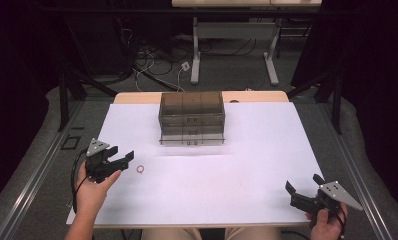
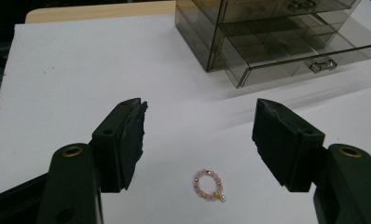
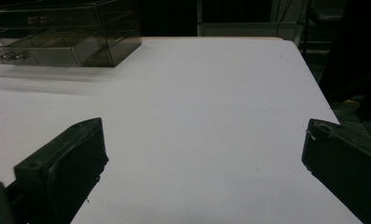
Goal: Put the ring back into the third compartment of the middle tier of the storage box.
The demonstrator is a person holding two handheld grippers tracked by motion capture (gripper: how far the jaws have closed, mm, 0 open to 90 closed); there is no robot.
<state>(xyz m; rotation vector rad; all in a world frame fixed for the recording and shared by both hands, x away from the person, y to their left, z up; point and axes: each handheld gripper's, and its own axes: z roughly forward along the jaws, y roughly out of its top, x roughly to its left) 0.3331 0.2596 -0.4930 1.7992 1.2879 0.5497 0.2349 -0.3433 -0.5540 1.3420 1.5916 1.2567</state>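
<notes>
A small ring of pink beads [image 1: 141,169] with gold bits lies flat on the white sheet [image 1: 212,195], at the left of the table. In the left gripper view the bead ring [image 2: 208,185] sits low between the two black jaws, touching neither. My left gripper [image 1: 124,154] [image 2: 200,109] is open, held low just left of the ring and pointing right. My right gripper [image 1: 302,182] [image 3: 204,126] is open near the table's front right corner, with bare sheet between its jaws.
A smoky clear drawer box [image 1: 191,117] [image 2: 277,37] [image 3: 62,32] stands at the back middle of the sheet, with a lower drawer pulled out toward me. Desk legs and cables lie on the floor beyond the table.
</notes>
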